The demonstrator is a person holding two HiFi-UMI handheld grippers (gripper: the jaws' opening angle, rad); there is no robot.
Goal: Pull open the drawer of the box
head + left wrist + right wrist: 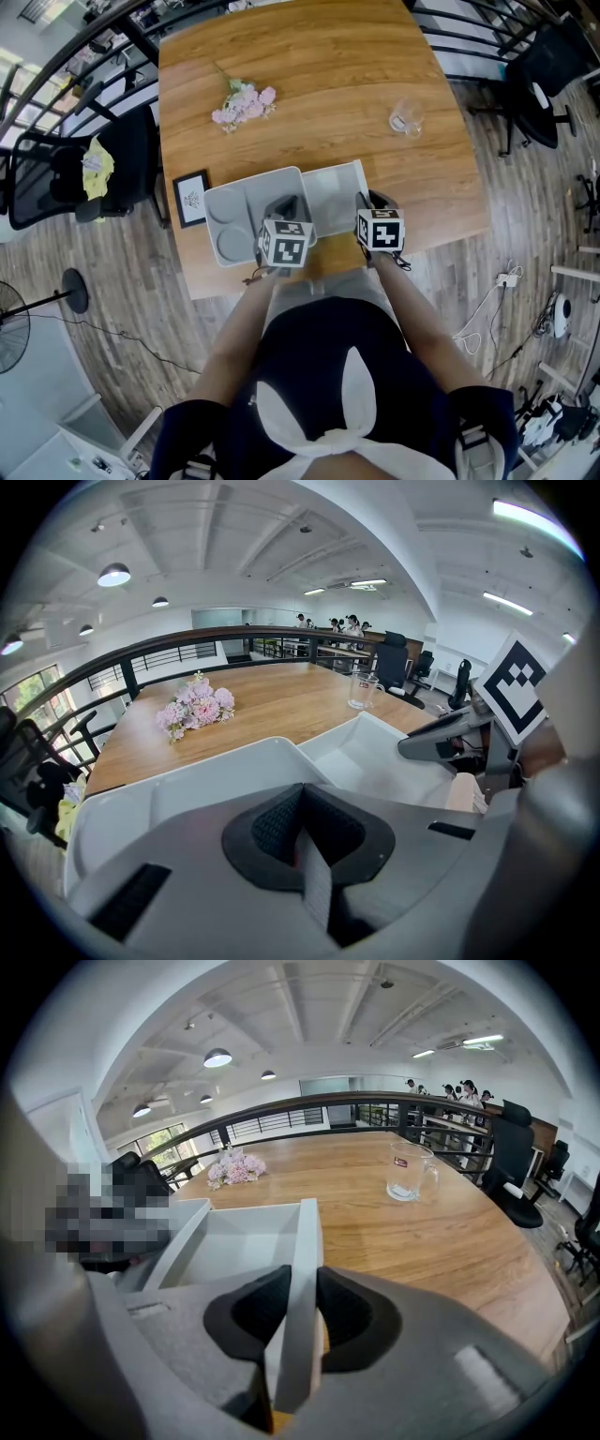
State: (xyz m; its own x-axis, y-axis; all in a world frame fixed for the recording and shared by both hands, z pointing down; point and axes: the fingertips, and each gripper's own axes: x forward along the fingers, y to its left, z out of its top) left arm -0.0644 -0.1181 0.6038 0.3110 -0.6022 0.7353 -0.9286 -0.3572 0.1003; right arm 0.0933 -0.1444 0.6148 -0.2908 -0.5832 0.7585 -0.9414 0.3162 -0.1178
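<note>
Right tongs (298, 1321) clamped on drawer (307, 1232) wall, left tongs (305, 841) pinching box (187, 780) rim. You pull straight away from left tongs, no twisting.

So the box (246, 217) sits at the near edge of the surface (319, 84), a bit left of the middle, with its drawer (336, 192) sticking out to the right. The frame (191, 199) is just left of the box, right at the left edge. Flowers (242, 103) are further back on the left side, and the glass (406, 118) is toward the right edge, well apart from them. One chair (84, 178) is off the left edge, a second chair (548, 66) past the far right corner.
</note>
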